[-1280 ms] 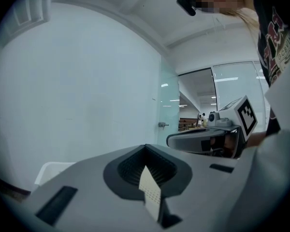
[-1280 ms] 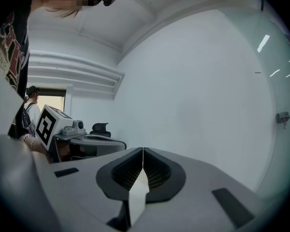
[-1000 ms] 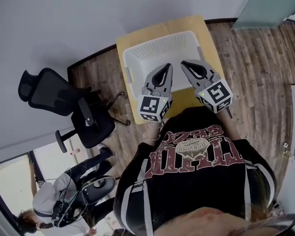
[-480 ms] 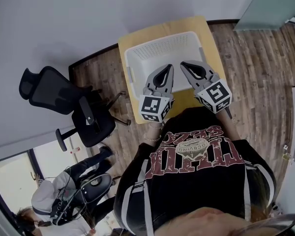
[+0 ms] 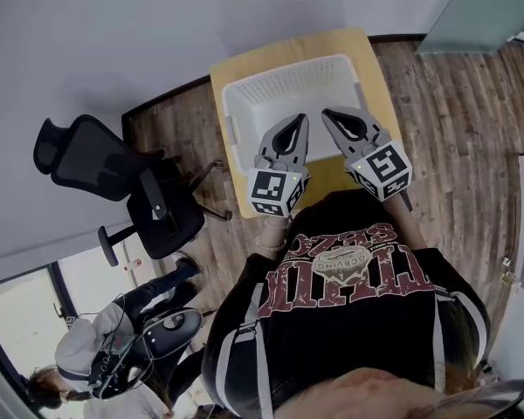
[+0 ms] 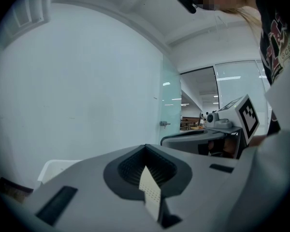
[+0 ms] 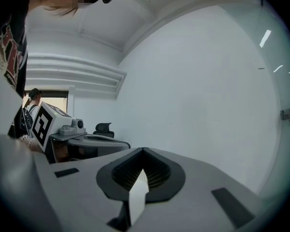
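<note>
White basket (image 5: 284, 75) sits just below & ahead of both grippers, on small wooden table (image 5: 244, 59). L gripper (image 5: 295, 122) hangs over basket's near part, jaws pressed together w/ nothing btwn them, touching nothing. R gripper (image 5: 331, 114) just beside it, to its right, jaws likewise closed tight, empty. Office chair (image 5: 96, 168) stands well off to L gripper's left.

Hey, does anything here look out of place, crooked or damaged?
Nothing stands out. The white basket sits square on the small wooden table. The left gripper and right gripper are both shut, holding nothing, over its near side.
</note>
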The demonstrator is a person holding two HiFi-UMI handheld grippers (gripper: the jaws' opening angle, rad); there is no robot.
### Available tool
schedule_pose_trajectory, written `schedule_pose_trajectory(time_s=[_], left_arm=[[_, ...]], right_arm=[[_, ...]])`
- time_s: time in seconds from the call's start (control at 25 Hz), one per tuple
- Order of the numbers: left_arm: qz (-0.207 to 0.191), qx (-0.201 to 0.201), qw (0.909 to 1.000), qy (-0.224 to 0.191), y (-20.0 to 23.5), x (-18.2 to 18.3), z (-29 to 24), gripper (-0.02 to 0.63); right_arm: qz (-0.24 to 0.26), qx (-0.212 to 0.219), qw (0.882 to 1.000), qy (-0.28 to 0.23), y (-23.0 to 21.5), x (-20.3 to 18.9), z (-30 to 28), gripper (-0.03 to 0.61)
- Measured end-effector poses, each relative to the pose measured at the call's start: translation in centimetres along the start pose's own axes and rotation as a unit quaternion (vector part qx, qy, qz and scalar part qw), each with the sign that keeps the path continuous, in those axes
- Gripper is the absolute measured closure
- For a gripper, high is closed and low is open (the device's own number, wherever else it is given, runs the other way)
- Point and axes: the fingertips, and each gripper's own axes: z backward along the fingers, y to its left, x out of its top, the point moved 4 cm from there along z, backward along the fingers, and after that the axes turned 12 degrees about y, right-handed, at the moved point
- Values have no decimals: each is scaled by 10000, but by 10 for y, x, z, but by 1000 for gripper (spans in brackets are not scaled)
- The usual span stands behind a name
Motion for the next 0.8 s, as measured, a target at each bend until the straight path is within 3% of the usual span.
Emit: schedule_pose_trajectory(time_s=[0.8], left_arm=[[-67,50,10000,6,-6,-1,8,566]], right_arm=[[50,51,10000,45,5,-2,6,561]])
